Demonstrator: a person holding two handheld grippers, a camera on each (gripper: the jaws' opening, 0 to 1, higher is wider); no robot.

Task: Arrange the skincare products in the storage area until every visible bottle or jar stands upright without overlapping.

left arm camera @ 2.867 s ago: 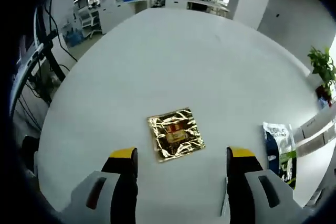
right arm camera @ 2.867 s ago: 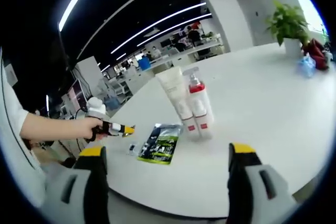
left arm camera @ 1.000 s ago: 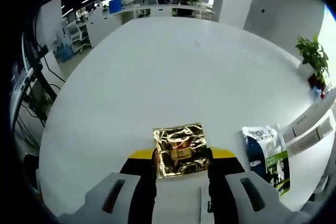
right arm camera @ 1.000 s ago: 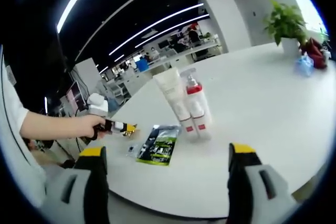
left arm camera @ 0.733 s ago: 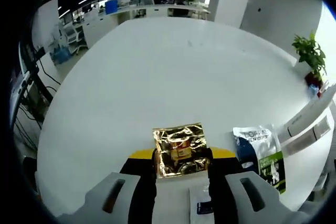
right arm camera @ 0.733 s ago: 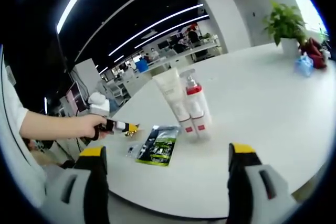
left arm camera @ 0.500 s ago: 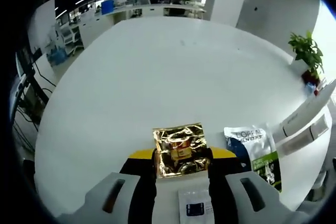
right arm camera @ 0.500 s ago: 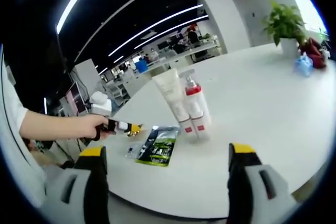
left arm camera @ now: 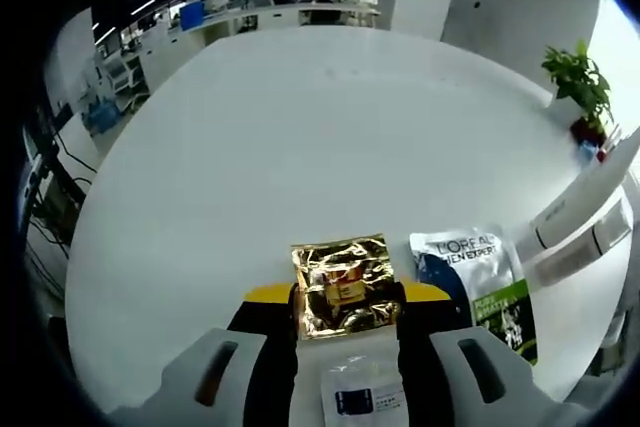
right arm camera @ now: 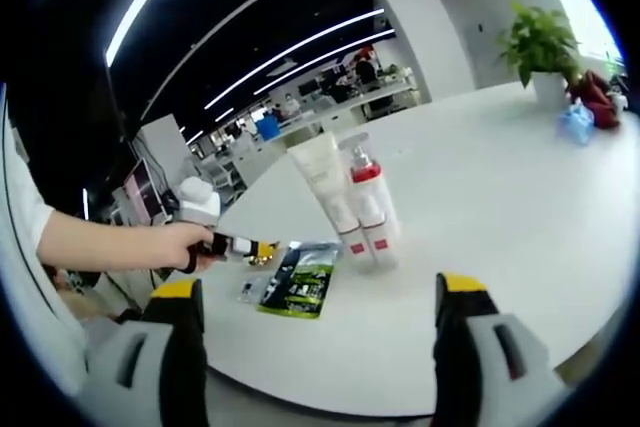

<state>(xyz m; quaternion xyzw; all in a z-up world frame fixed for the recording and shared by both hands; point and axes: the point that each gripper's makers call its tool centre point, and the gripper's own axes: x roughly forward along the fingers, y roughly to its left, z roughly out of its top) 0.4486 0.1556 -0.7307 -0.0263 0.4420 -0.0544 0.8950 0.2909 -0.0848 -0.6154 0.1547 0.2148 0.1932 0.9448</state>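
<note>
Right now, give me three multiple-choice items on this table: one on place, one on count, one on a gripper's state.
1. In the left gripper view, where does the green-and-white sachet lie relative to the gold foil packet?
A. To its right
B. To its left
C. Under it

2. How many tall containers stand together on the table?
A. One
B. Two
C. Four

3. What is the left gripper doing?
A. Open over bare table
B. Shut on the gold foil packet
C. Holding a bottle

Answers: 1 A, the sachet sits right of the foil. 2 B, a white tube and a red-collared pump bottle stand side by side. 3 B, both jaws press the packet's edges.
</note>
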